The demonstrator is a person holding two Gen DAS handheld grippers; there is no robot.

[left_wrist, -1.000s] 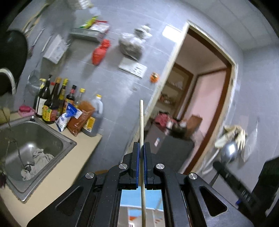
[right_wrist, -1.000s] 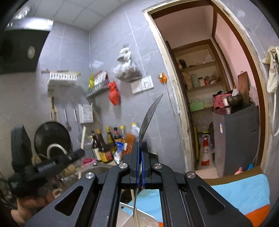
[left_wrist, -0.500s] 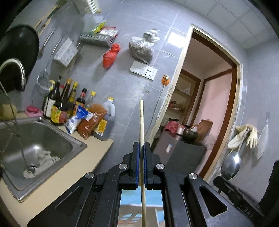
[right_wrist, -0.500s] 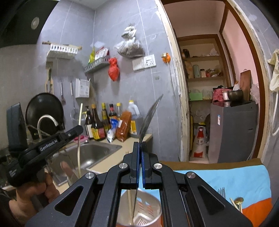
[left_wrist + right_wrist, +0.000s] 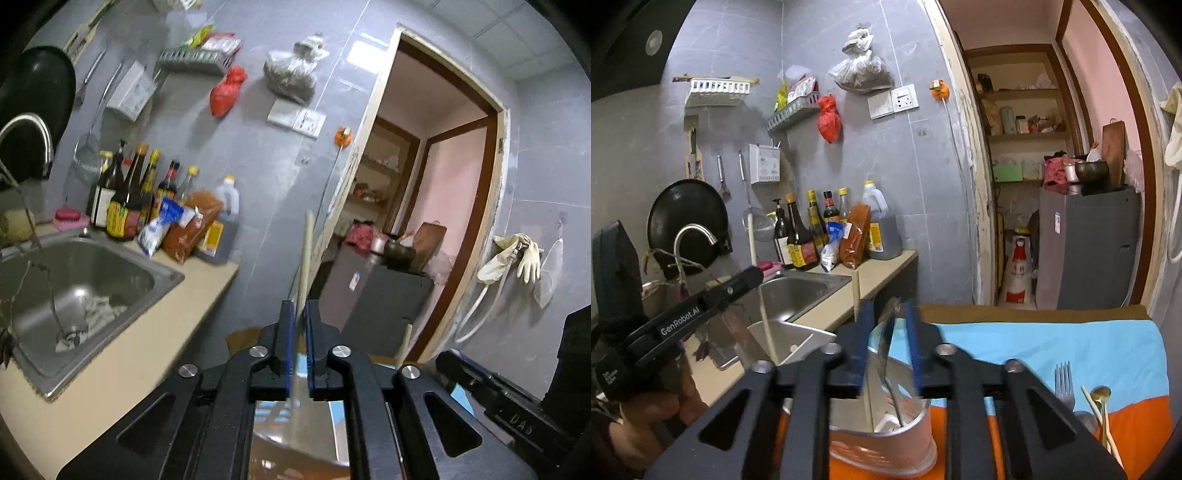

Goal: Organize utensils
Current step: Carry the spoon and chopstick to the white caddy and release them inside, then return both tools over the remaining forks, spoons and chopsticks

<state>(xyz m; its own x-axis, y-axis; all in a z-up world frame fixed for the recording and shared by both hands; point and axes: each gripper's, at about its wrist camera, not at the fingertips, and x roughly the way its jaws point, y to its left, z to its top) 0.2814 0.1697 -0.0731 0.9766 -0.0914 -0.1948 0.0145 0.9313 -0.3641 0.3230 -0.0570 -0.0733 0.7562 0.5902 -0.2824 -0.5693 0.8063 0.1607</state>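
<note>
My left gripper [image 5: 298, 314] has its jaws slightly parted, with a pale chopstick [image 5: 306, 258] standing upright between them, blurred lower down; whether the pads still press it is unclear. In the right wrist view that chopstick [image 5: 764, 317] points down into a metal utensil holder [image 5: 798, 339]. My right gripper [image 5: 889, 314] is open above the round utensil holder [image 5: 905, 435]. A steel spoon [image 5: 886, 354] stands in that holder between the parted fingers, free of them. A fork [image 5: 1064, 384], a gold spoon [image 5: 1102, 397] and a chopstick [image 5: 1095, 406] lie on the blue and orange cloth [image 5: 1052, 347].
A steel sink [image 5: 74, 280] with a rag in it sits left on the beige counter [image 5: 122, 362]. Sauce bottles [image 5: 812, 229] stand against the grey tiled wall. A doorway [image 5: 1034, 166] leads to a pantry with a grey cabinet [image 5: 1086, 247].
My right gripper has opened and let go of the spoon, which now stands in the holder. My left gripper's jaws have parted slightly around the chopstick, which has dropped lower. Both views have tilted down.
</note>
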